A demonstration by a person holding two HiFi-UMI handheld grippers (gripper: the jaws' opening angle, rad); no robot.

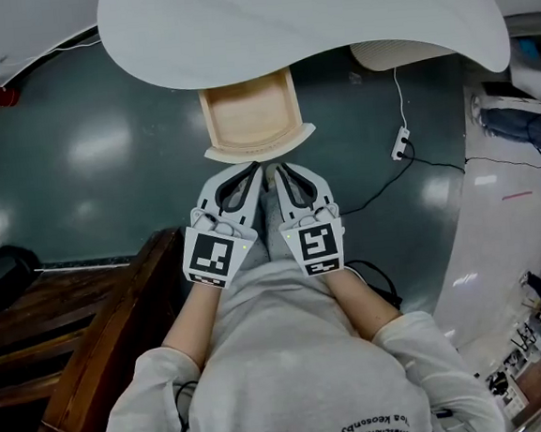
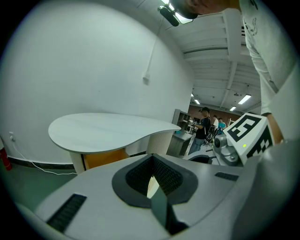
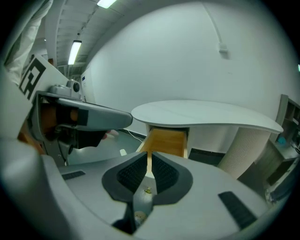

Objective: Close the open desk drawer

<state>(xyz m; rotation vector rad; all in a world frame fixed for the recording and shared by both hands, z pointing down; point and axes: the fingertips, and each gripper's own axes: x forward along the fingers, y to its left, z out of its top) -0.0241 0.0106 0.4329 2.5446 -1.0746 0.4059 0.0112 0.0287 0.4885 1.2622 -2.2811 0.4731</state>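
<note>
Both grippers are closed with nothing in them, the left gripper (image 1: pixel 251 171) and right gripper (image 1: pixel 273 171) side by side with their tips just short of the drawer (image 1: pixel 251 118). I can't tell whether they touch it. It juts well out from under the white desk (image 1: pixel 329 26), and it is pale wood and empty. It looks stiff and light, likely an easy slider. There's nothing to grasp. I'd press squarely on the middle of its curved front panel (image 1: pixel 260 149) so it doesn't skew.
</note>
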